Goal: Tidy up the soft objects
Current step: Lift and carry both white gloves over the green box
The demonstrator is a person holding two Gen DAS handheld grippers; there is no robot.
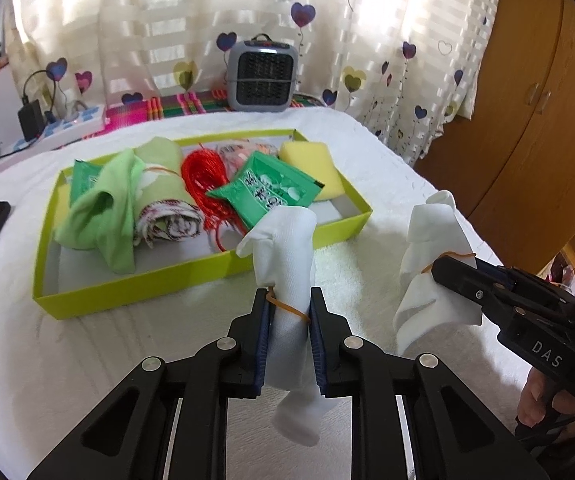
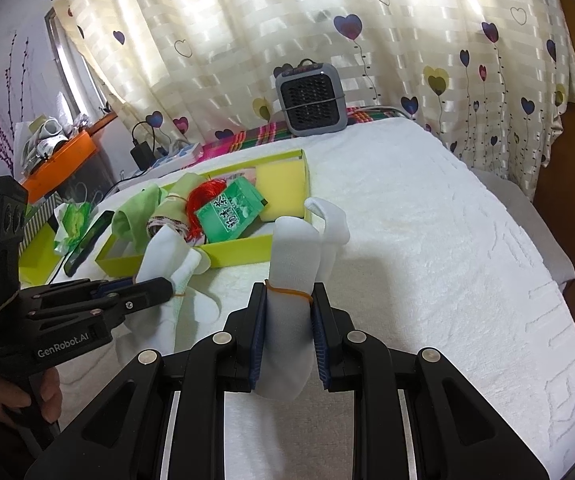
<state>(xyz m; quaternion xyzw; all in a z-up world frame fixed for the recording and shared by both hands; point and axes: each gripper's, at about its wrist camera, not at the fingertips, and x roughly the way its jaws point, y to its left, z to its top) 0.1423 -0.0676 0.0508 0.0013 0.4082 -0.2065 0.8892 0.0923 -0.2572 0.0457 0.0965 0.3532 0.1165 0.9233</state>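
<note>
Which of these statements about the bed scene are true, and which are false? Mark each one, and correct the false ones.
1. Each gripper is closed on a white cloth roll bound with a rubber band. True: the left gripper holds one white roll, the right gripper the other white roll.
2. The yellow sponge lies outside the tray. False: the yellow sponge sits in a corner of the green tray.
3. A red cord bundle lies in the tray. True: the red cord bundle is beside the green packet.
4. The small grey heater stands inside the tray. False: the grey heater stands behind it, by the curtain.
</note>
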